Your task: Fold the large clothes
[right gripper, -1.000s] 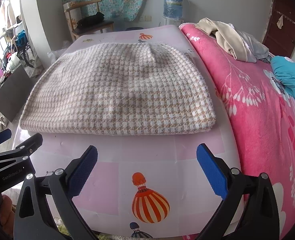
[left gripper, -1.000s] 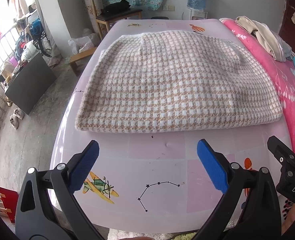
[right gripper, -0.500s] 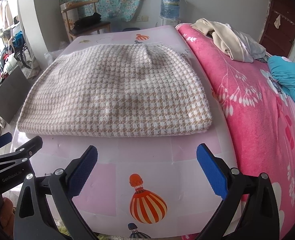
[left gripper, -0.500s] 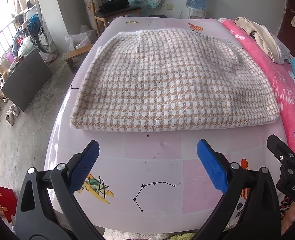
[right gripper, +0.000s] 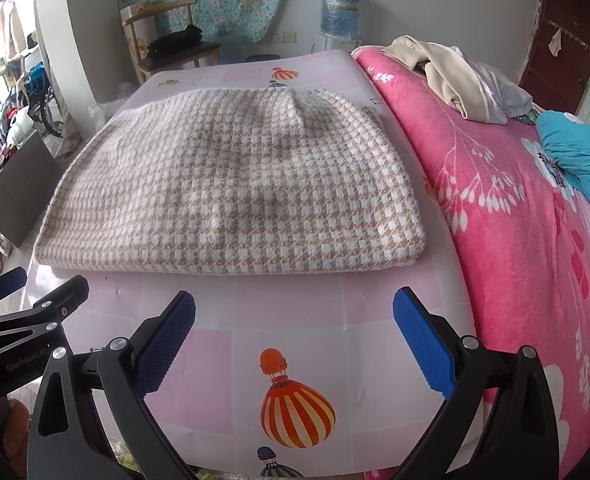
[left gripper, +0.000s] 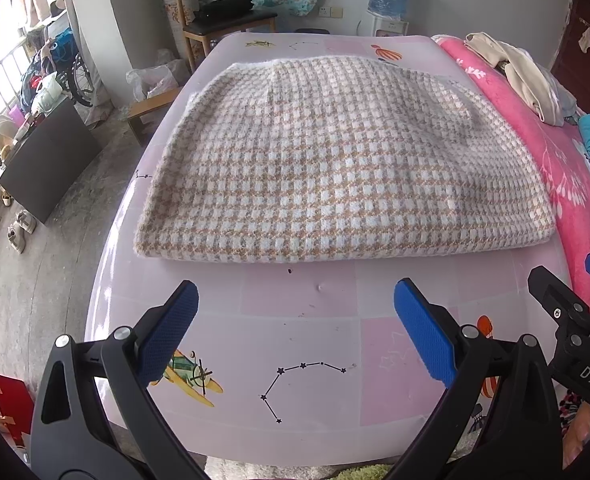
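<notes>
A beige-and-white houndstooth knit garment (left gripper: 335,168) lies flat across the centre of the left wrist view, spread on a pink printed mat (left gripper: 295,340) that covers the bed, its thick doubled near edge running across mid-frame. The left hand-held gripper (left gripper: 295,312) hovers at the bottom of the frame, jaws spread wide and holding nothing, short of that edge. In the right wrist view, the right hand-held gripper (right gripper: 295,316) hangs likewise, jaws wide and empty, with the garment (right gripper: 235,184) at centre and a pink floral blanket (right gripper: 515,220) filling the right side. The piece appears already folded at least once, with another fold apparently to come. The next move would call for each gripper to reach forward to a near corner, close on all layers together, and carry the edge toward the far side evenly.
</notes>
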